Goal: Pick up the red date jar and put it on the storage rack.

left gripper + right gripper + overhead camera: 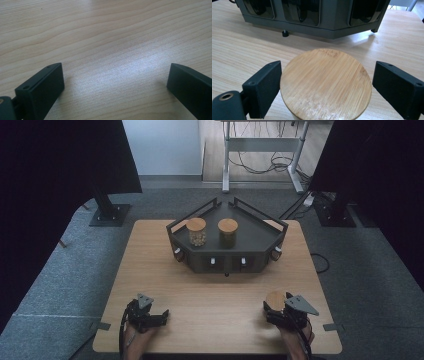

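Wooden table, dark hexagonal rack at the far side: two lidded jars already placed there.
A third jar is straddled near-right by the right tool, not yet pinched; left tool spread, empty.

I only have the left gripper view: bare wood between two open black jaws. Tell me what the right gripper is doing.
Observer: The right gripper has a jar with a round bamboo lid between its jaws, at the near right of the light wooden table.
Operator: Say whether it grips it.
Observer: Not yet. A gap shows between the lid and one black pad.
Operator: Report what else stands on the table.
Observer: A dark grey angular stand at the far middle, bearing a bamboo-lidded left jar and a bamboo-lidded right jar.
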Motion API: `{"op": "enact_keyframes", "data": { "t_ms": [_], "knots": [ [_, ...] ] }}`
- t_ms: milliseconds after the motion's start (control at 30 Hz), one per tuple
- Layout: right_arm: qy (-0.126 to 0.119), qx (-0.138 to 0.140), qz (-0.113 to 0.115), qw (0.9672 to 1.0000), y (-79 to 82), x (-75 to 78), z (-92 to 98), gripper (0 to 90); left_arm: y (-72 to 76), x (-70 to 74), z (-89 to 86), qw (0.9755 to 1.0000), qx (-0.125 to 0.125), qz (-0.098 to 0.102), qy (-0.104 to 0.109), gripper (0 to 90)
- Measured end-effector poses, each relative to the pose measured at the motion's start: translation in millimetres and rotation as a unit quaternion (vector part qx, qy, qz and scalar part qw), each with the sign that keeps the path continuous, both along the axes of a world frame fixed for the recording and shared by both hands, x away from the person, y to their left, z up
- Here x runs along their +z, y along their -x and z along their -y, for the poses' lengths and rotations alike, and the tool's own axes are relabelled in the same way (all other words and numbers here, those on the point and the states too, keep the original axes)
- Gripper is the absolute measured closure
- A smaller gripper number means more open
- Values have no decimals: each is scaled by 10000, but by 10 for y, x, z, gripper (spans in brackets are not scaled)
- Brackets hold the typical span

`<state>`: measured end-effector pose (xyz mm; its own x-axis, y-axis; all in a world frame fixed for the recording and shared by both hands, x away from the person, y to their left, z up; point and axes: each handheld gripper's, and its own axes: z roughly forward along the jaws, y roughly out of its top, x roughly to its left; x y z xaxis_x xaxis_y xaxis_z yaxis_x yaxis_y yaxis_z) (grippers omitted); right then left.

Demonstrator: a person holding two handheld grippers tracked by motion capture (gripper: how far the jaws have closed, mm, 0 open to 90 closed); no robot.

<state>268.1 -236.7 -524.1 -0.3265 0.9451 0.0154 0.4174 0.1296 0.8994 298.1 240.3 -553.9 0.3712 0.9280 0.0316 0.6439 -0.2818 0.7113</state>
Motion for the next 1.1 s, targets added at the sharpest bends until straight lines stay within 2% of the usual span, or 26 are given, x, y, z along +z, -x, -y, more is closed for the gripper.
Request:
{"op": "enact_keyframes", "data": {
  "t_ms": [267, 433, 800, 1100],
  "knots": [
    [-15, 43, -128, 9999, -7, -53, 16, 143, 0, 0, 0, 10000, -1, 0, 0, 10],
    [-92, 139, -148, 9998, 7, -58, 6, 226, 0, 0, 0, 10000, -1, 0, 1, 10],
    [-164, -3, -207, 9997, 10, -35, -14, 232, 0, 0, 0, 10000, -1, -1, 0, 10],
    [-207, 2, -64, 9998, -42, 111, -29, 232, 0, 0, 0, 10000, -1, -1, 1, 9]
  ]
}}
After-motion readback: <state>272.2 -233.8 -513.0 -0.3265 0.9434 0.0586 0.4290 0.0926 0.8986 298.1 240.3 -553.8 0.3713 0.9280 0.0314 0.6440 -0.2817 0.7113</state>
